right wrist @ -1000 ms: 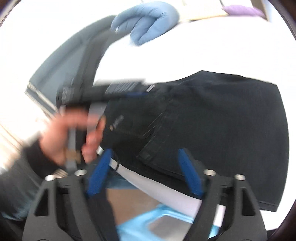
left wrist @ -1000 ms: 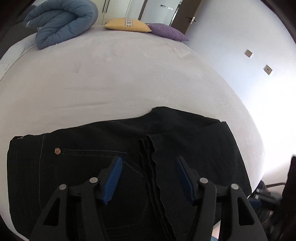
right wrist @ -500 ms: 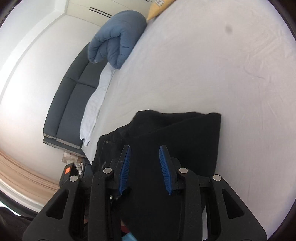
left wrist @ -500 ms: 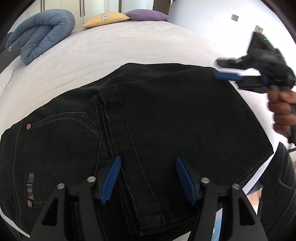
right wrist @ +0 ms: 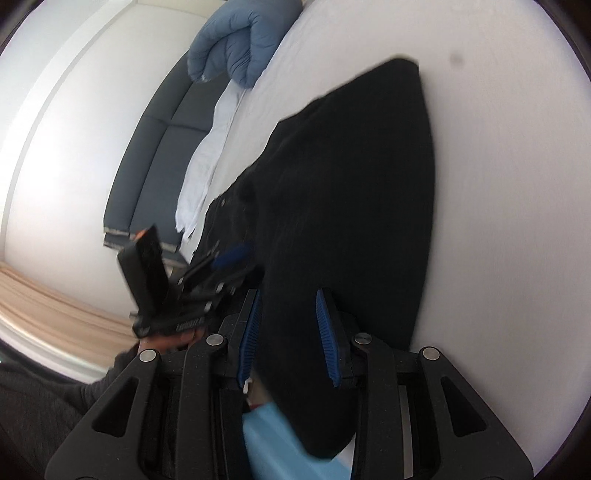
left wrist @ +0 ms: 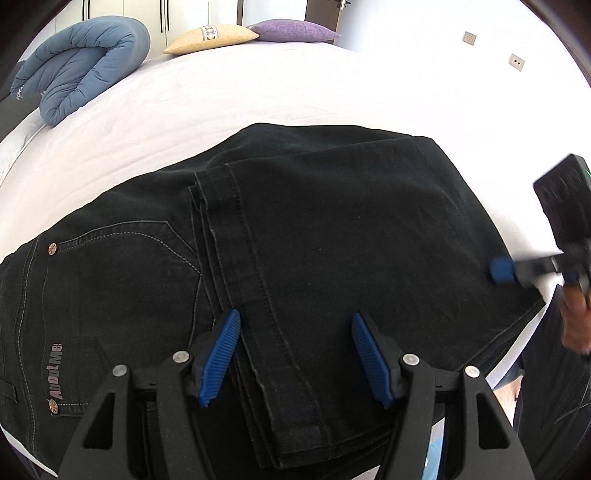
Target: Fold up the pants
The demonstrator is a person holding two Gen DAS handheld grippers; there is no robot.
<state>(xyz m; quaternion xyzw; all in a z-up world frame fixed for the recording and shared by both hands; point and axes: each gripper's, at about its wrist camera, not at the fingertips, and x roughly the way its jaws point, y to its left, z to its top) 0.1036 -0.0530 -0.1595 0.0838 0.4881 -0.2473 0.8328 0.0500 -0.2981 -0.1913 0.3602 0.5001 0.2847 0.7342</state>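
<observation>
At bed's [left wrist: 295, 85] near edge, black jeans [left wrist: 332, 229] folded; both tools, left tool [left wrist: 295, 354] and right tool [right wrist: 288, 332], gape empty; a careless grab risks dragging layers askew.

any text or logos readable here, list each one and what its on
"AboutMe": silver lettering running up the back of the black denim pants, near the waistband.
Yellow pillow at the head of the bed: a patterned band, no readable letters.
Rolled blue quilted duvet: a small white mark at its end, too small to read.
Right wrist view: too blurred, nothing readable.
</observation>
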